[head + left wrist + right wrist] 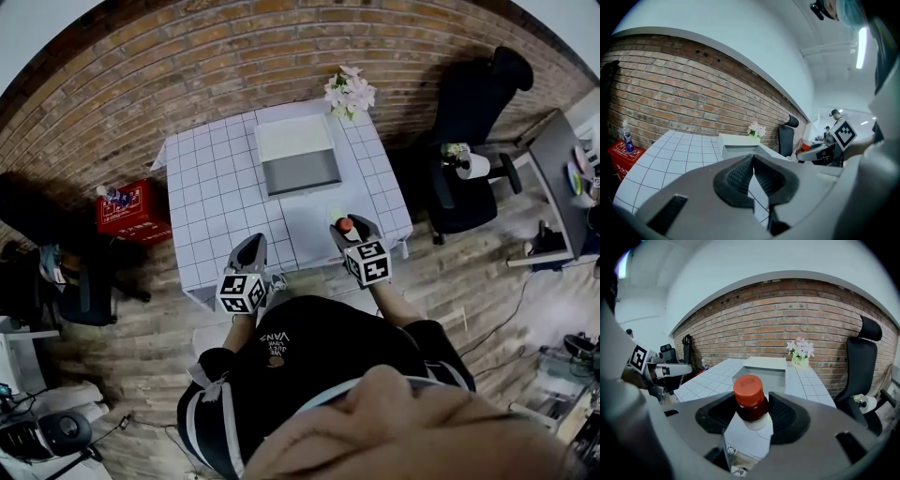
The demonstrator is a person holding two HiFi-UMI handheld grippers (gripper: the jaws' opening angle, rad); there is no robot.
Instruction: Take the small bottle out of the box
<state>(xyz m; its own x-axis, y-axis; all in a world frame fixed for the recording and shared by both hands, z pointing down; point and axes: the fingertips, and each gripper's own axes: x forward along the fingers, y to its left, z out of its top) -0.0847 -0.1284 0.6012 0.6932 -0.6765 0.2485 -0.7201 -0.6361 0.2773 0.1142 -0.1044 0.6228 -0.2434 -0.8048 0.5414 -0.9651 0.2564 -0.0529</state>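
My right gripper (346, 229) (751, 412) is shut on the small bottle (345, 225) (749, 401), a dark bottle with a red cap and a white label. It holds the bottle upright above the near right part of the table (211, 206), short of the box. The grey box (302, 173) (761, 370) (736, 146) stands open at the table's far middle, its white lid folded back toward the wall. My left gripper (251, 247) (752, 161) hovers at the table's front edge, its jaws shut with nothing between them.
A pot of pale flowers (349, 94) (800, 352) stands at the far right corner by the brick wall. On the floor at the left is a red crate (133, 208) (621, 151) with a water bottle (626, 136). A black office chair (469, 122) sits to the right.
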